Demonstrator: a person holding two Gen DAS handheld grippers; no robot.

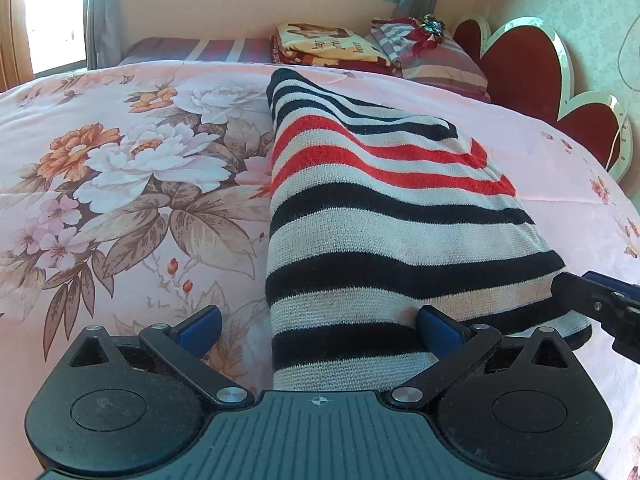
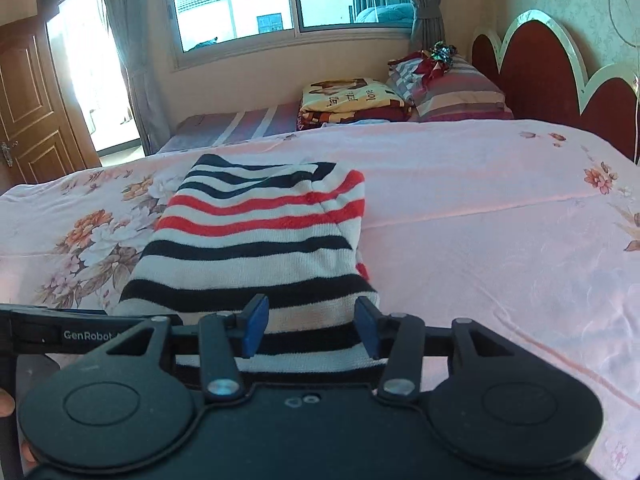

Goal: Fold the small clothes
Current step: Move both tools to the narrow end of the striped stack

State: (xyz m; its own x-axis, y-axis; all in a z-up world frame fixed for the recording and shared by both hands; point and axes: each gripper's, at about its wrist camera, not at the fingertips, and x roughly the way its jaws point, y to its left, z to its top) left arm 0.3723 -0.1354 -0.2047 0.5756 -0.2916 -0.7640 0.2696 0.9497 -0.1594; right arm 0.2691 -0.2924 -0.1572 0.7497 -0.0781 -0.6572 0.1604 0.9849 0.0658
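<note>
Right wrist view: striped sweater (image 2: 256, 248) on floral bedspread (image 2: 480, 208), sides already folded in, final fold left; right gripper (image 2: 312, 326) and left gripper (image 1: 316, 328) apart, straddling near hem, unclamped.

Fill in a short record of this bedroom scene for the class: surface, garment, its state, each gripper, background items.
surface: pink floral quilt spread over the bed
garment: knitted sweater with black, white and red stripes
garment state: folded into a narrow stack, lying flat on the quilt
left gripper: open, blue pads wide apart, near edge of the sweater between them
right gripper: open, blue pads either side of the sweater's near hem, not pressing it
background: yellow and maroon folded blanket, striped pillow, red scalloped headboard, window
</note>
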